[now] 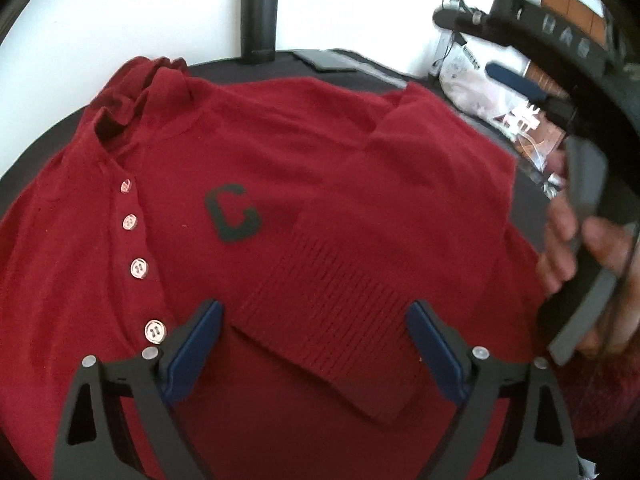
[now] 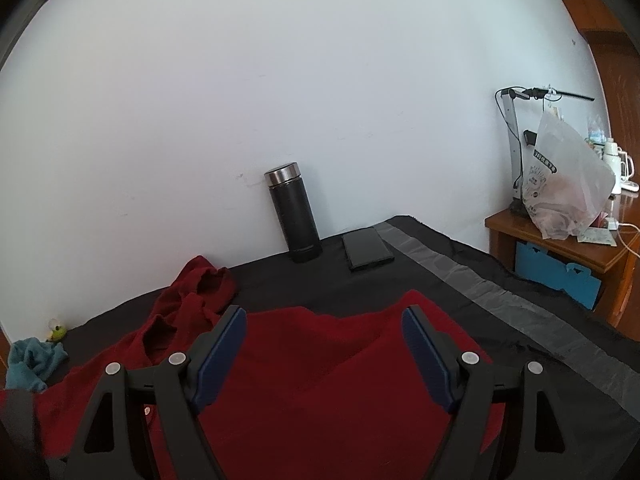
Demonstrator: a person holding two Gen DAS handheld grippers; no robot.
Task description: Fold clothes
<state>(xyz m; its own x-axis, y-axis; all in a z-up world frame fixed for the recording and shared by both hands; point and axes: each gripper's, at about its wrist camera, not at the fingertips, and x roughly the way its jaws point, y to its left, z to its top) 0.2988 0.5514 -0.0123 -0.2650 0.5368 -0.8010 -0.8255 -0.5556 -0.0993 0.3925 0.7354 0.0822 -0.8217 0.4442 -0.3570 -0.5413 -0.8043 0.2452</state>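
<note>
Your sweater (image 1: 304,168) lies spread on the surface (image 2: 440,280), one sleeve (image 1: 332,312) folded across its front; behind it the flask (image 2: 294,212) stands at the wall, phone (image 2: 368,249) just right.

A dark red knitted cardigan (image 1: 320,168) lies front-up, spread across a black cloth-covered surface (image 2: 460,280). A row of four pale round buttons (image 1: 138,269) runs down its closed placket, and a dark letter C patch (image 1: 232,216) sits on the chest. One sleeve is folded inward over the body, its ribbed cuff (image 1: 340,332) lying flat across the front. The collar end (image 1: 132,92) is bunched and rumpled toward the wall, while the rest lies fairly smooth.
</note>
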